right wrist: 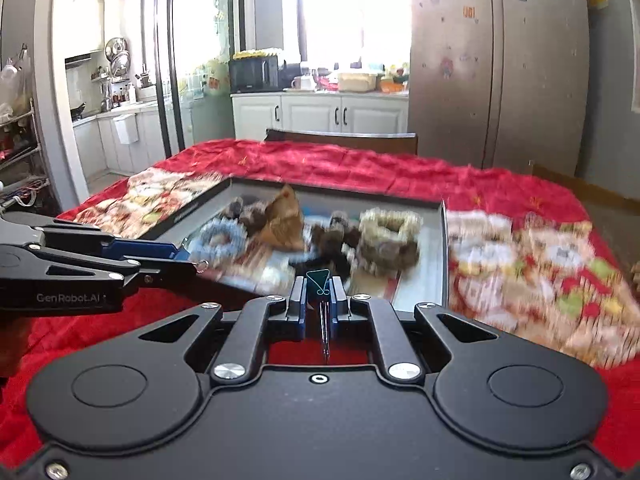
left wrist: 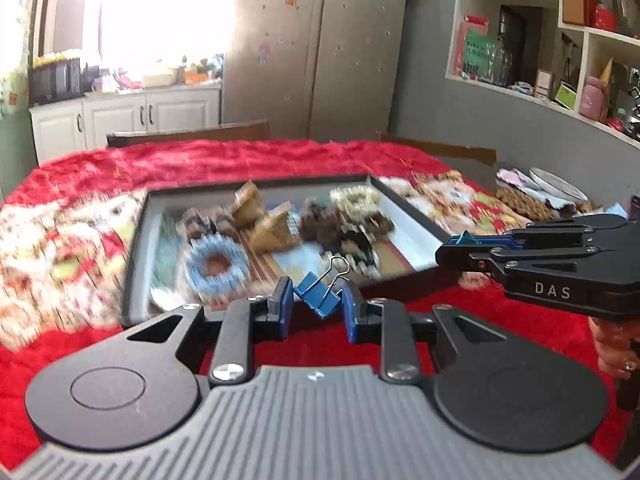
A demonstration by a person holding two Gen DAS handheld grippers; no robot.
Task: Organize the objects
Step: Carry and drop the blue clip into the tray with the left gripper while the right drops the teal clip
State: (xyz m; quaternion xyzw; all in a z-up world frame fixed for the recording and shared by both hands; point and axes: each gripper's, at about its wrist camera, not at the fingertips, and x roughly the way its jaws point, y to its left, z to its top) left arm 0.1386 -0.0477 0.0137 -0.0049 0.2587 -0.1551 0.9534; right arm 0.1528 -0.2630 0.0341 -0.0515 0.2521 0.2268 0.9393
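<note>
Grippers first: the left gripper (left wrist: 316,304), narrowly parted, pinches a blue binder clip (left wrist: 318,298) between its blue pads, the clip tilted with its wire handles pointing up. The right gripper (right wrist: 318,300), pressed nearly together, clamps a teal binder clip (right wrist: 318,280) end-on, its wire arms trailing back toward the camera. Both hang above the red cloth (left wrist: 500,320) covering the surface. Just beyond lies a dark-rimmed tray (right wrist: 444,256), blurred, holding a blue ring-shaped scrunchie (left wrist: 216,266), brown cones (left wrist: 272,228), and a beige scrunchie (right wrist: 390,236) among darker ones. Behind stand white cabinets (right wrist: 320,114).
</note>
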